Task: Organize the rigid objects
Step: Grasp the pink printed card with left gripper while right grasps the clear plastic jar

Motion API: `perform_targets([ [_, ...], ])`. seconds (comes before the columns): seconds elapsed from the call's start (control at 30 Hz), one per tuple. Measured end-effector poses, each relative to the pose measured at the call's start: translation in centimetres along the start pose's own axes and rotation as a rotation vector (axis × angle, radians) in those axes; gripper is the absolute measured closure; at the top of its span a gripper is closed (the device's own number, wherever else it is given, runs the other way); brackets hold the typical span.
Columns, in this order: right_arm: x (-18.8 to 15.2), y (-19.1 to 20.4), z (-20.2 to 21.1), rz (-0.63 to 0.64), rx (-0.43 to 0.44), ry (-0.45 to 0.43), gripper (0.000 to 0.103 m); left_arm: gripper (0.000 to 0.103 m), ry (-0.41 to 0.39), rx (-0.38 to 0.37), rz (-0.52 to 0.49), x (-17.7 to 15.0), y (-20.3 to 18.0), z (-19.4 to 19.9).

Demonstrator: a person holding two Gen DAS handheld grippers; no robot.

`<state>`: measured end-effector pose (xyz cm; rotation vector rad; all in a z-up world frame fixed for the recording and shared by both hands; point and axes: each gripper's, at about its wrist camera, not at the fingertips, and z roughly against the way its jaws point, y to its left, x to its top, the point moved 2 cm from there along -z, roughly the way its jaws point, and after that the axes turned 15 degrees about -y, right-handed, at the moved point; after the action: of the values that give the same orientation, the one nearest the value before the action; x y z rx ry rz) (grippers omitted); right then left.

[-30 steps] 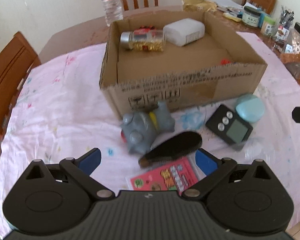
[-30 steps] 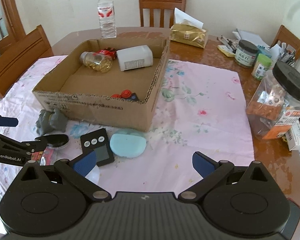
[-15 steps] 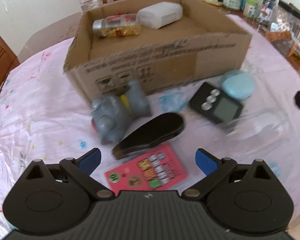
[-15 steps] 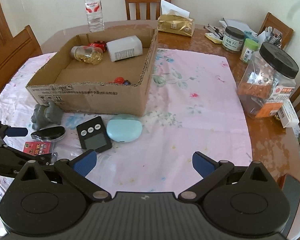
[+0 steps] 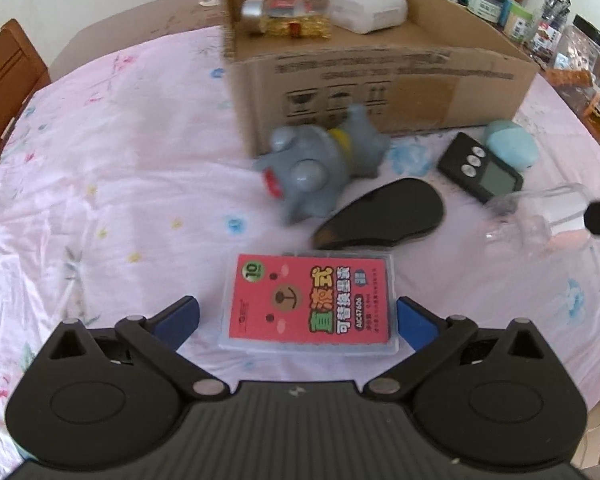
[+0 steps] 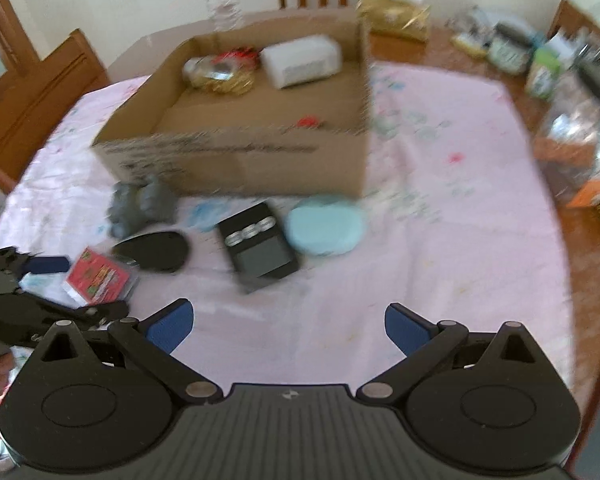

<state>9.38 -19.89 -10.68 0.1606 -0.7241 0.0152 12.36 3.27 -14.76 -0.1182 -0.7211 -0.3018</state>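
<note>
Left gripper spread wide, straddling the red card pack flat on the cloth, lined up to pinch its long edges. Right gripper spread, empty, timer just ahead. Cardboard box beyond, probably the destination.

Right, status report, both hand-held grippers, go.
Left hand-held gripper open, straddling the red card pack, not closed on it. Right hand-held gripper open, empty, above bare cloth. Black oval case just beyond the pack.
</note>
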Motion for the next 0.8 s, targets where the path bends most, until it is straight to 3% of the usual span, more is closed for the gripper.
perform_targets([
  [0.27,-0.7,2.1,-2.4,-0.087,0.033,0.061,0.000,0.000,-0.011,-0.026,-0.029,0.2,0.7,-0.3],
  [0.6,-1.1,4.8,-5.8,0.053,-0.156,0.066,0.000,0.000,-0.023,-0.049,-0.053,0.2,0.9,-0.4],
  [0.73,-2.0,3.6,-6.0,0.091,-0.197,0.095,0.000,0.000,-0.029,-0.053,-0.057,0.2,0.8,-0.4],
  [0.8,-2.3,2.8,-5.9,0.071,-0.176,0.093,0.000,0.000,-0.032,-0.056,-0.059,0.1,0.9,-0.4],
])
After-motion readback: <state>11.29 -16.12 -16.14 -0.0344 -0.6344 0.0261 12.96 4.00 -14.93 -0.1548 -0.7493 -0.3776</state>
